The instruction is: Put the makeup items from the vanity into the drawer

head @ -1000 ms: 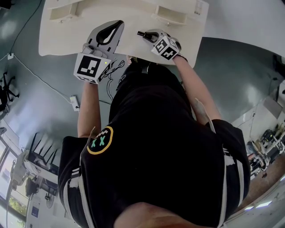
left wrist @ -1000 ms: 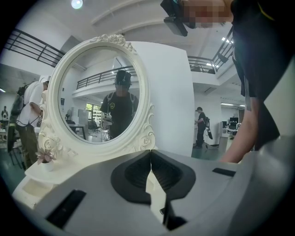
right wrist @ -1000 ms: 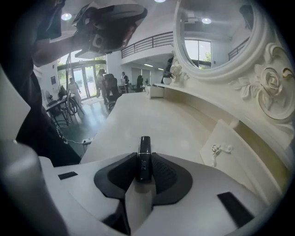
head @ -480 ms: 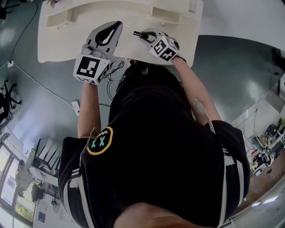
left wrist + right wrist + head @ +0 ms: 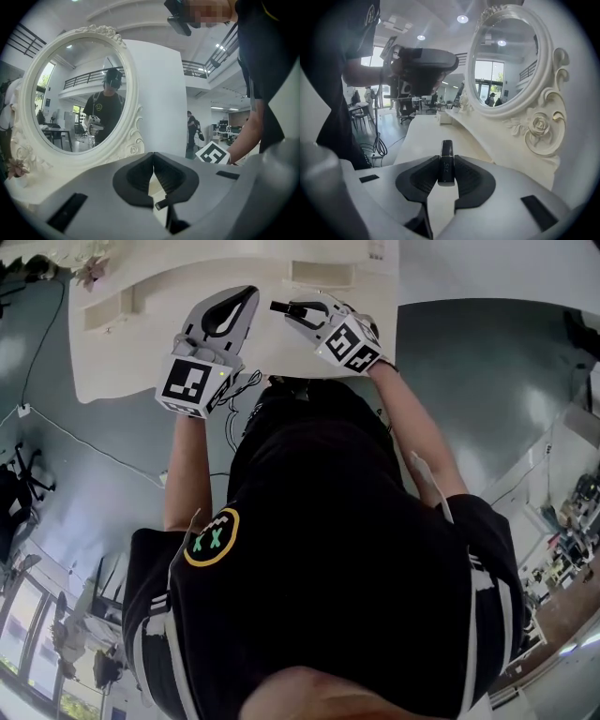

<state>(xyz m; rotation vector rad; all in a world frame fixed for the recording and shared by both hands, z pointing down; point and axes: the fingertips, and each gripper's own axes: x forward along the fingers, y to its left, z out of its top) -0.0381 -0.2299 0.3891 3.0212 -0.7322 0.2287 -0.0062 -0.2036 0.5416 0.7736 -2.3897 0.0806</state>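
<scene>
Right gripper (image 5: 446, 169) lifted, clamping slim glossy black tube (image 5: 446, 157), pale lettering

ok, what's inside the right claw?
A slim black tube, clamped in the right claw, tip poking forward. The pads cover its sides, so those can't be seen.

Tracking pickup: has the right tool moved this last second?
Yes: the right tool, gripping a slim black tube, is nearer the right edge of the cream vanity.
</scene>
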